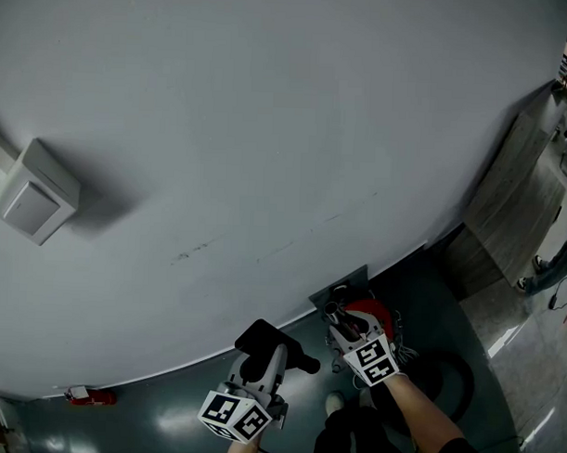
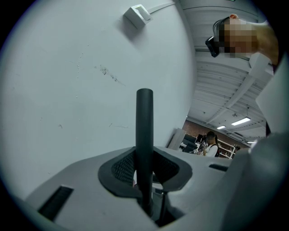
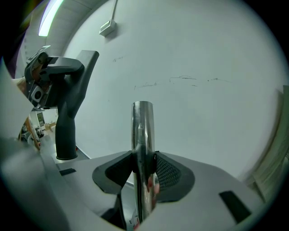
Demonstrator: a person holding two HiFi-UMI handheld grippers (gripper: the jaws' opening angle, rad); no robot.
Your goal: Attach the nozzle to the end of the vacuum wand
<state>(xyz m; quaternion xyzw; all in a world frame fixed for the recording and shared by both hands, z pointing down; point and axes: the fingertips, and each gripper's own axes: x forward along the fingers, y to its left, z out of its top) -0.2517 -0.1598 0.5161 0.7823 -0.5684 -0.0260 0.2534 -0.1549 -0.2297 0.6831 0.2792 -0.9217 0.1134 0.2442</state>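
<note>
With left claw clamped on nozzle, right claw clamped on wand, bring nozzle in from 9 o'clock, line up square, push straight.

left gripper: light grey shell, black mesh pads | right gripper: same | marker cubes: black-white squares

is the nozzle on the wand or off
Off: the left tongs hold the black nozzle apart from the chrome wand clamped in the right tongs.
</note>
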